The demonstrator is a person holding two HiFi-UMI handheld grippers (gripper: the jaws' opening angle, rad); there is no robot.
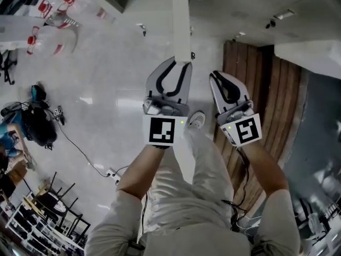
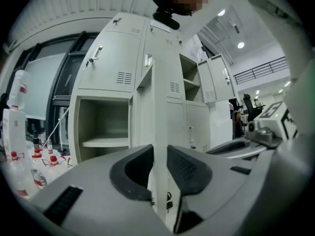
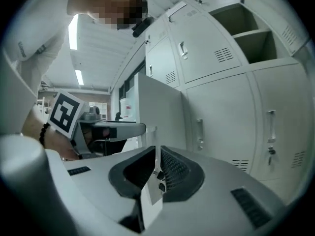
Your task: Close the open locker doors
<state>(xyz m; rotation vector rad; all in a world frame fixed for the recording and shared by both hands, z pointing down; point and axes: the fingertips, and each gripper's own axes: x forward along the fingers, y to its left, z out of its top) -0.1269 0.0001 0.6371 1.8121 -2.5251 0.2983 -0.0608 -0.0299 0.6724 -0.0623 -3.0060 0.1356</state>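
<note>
A bank of pale grey lockers [image 2: 118, 58] stands ahead. One locker door [image 1: 181, 20] hangs open, edge-on to me. My left gripper [image 1: 181, 63] is shut on its free edge [image 2: 158, 97], which fills the gap between the pads [image 2: 184, 166]. The left gripper [image 2: 160, 149] sits just right of an open compartment [image 2: 101, 127]. My right gripper [image 1: 218, 79] hangs beside it on the right. Its jaws [image 3: 156, 154] stand slightly apart around a thin white metal edge carrying a dark latch [image 3: 157, 181]. The door's face [image 3: 160, 112] rises behind them.
Another open compartment [image 2: 189, 77] with its door [image 2: 216, 77] swung out lies further right, and an open one [image 3: 251, 33] sits high up. Red-capped bottles [image 2: 15, 146] stand at the left. Cables [image 1: 80, 148] cross the glossy floor. A wooden strip [image 1: 266, 105] runs on the right.
</note>
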